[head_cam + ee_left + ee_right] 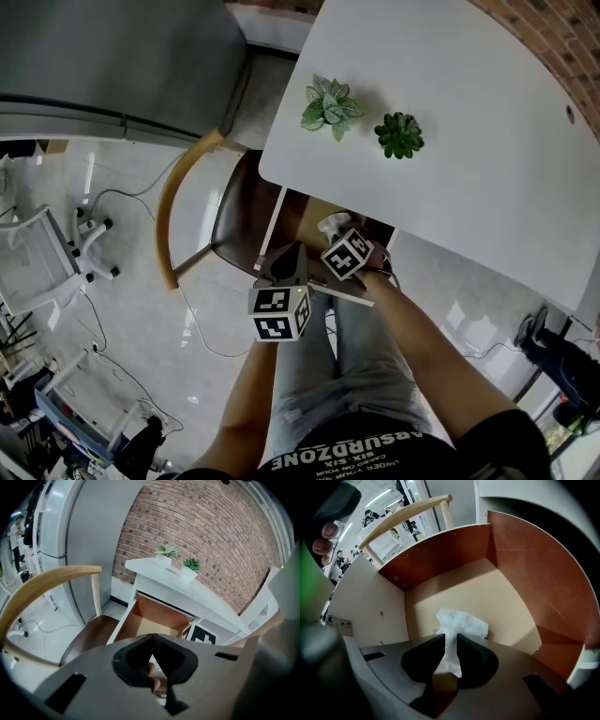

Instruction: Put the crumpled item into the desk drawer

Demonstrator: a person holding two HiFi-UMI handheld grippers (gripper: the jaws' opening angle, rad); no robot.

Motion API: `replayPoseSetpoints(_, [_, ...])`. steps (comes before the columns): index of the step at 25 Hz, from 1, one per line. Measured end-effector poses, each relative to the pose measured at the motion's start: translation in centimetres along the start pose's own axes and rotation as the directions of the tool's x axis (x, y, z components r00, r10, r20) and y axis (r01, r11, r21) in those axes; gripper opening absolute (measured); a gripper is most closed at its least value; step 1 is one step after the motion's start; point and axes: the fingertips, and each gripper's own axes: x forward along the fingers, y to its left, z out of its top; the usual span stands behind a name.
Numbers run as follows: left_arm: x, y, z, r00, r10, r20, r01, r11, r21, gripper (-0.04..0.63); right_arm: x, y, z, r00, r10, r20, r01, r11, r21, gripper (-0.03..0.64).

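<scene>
The crumpled item [461,623], a white wad, is pinched by its tail between the jaws of the right gripper [451,639]. It is held inside the open desk drawer [440,562], over the pale floor. The left gripper [151,637] is held before the drawer, its jaws pressed together on nothing. Farther off, two potted plants [328,103] are seen on the white desk [469,187], with a wooden chair [178,202] alongside.

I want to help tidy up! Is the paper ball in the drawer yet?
Nearly. The drawer is already open. The right gripper holds the crumpled paper down inside it, jaws shut on it. What is left: letting go so the paper stays in there.
</scene>
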Motion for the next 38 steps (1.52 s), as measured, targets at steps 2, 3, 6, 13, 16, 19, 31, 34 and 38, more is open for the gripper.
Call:
replayPoseSetpoints(2, [-0.1, 0.0, 0.0, 1.0, 0.002, 0.003, -0.002, 1.0, -0.003, 0.006, -0.2, 0.1, 0.0, 1.0, 0.005, 0.005, -0.005, 1.0, 0.005, 0.084])
replayPoseSetpoints(3, [-0.2, 0.0, 0.0, 1.0, 0.002, 0.004, -0.002, 1.0, -0.004, 0.006, -0.3, 0.1, 0.0, 1.0, 0.008, 0.009, -0.008, 1.0, 0.009, 0.088])
replayPoseSetpoints(6, [-0.4, -0.1, 0.1, 1.0, 0.005, 0.005, -0.005, 1.0, -0.006, 0.006, -0.9, 0.2, 0.1, 0.999, 0.02, 0.031, -0.021, 0.999, 0.028, 0.097])
replayPoseSetpoints(13, [-1.3, -0.9, 0.8, 1.0, 0.007, 0.019, -0.007, 1.0, -0.028, 0.006, -3.0, 0.2, 0.8, 0.996, 0.045, 0.083, -0.049, 0.998, 0.05, 0.098])
replayPoseSetpoints(16, [-1.8, -1.4, 1.2, 1.0, 0.009, 0.025, -0.008, 1.0, -0.03, 0.006, -4.2, 0.2, 1.0, 0.993, 0.051, 0.105, -0.058, 0.996, 0.066, 0.098])
replayPoseSetpoints(19, [-2.5, -1.8, 1.6, 0.999, 0.01, 0.031, -0.009, 0.999, -0.036, 0.006, -5.4, 0.3, 1.3, 0.99, 0.05, 0.133, -0.061, 0.995, 0.084, 0.097])
replayPoseSetpoints(31, [-4.5, -3.3, 2.6, 0.999, 0.015, 0.042, -0.013, 0.999, -0.049, 0.006, -10.9, 0.7, 2.6, 0.963, 0.054, 0.265, -0.101, 0.981, 0.166, 0.08])
replayPoseSetpoints(34, [-4.7, -3.5, 2.6, 0.999, 0.015, 0.044, -0.012, 0.999, -0.052, 0.006, -12.3, 0.9, 2.8, 0.955, 0.05, 0.292, -0.106, 0.978, 0.18, 0.066])
replayPoseSetpoints(38, [-4.7, -3.9, 2.6, 0.999, 0.011, 0.045, -0.009, 0.999, -0.05, 0.006, -14.1, 1.4, 3.0, 0.937, 0.042, 0.346, -0.116, 0.974, 0.196, 0.025])
